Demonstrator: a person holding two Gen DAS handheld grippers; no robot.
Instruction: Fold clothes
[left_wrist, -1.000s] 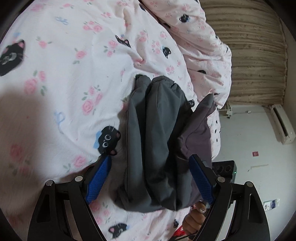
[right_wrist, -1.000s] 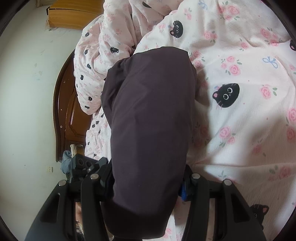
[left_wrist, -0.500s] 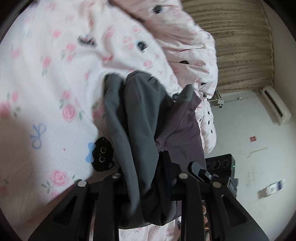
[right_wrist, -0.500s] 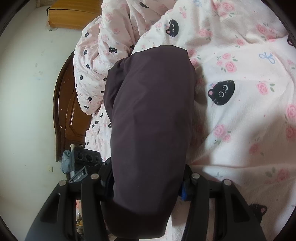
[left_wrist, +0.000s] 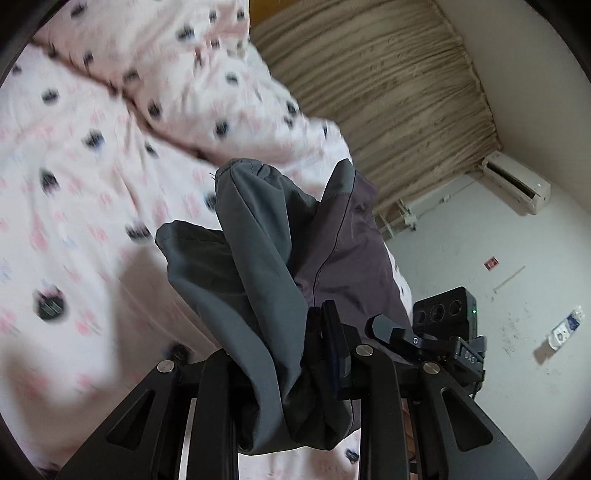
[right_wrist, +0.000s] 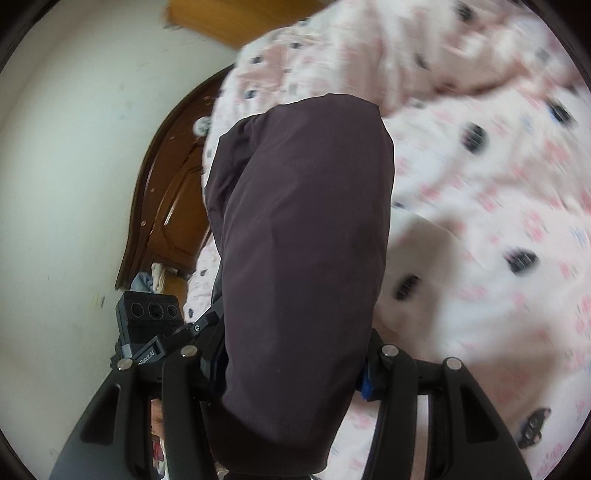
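- Pink cat-print bedding (left_wrist: 92, 184) lay blurred under both cameras.
- Left gripper (left_wrist: 291, 354) was clenched on bunched grey garment (left_wrist: 255, 266) above the bed; only this view showed curtain (left_wrist: 388, 92) and air conditioner (left_wrist: 517, 182).
- Right gripper (right_wrist: 291, 354) clamped the garment's dark fold; only here appeared the wooden headboard (right_wrist: 166, 192).

We see the garment (left_wrist: 258, 258) as smooth matt woven cloth, grey and dull purple. The bedcover (left_wrist: 92, 166) looks like soft, crinkled cotton print. The fingers (left_wrist: 373, 387) are matt black plastic with shiny metal screws. The headboard (right_wrist: 166, 192) is glossy varnished wood; the wall (right_wrist: 66, 166) matt, scuffed paint.
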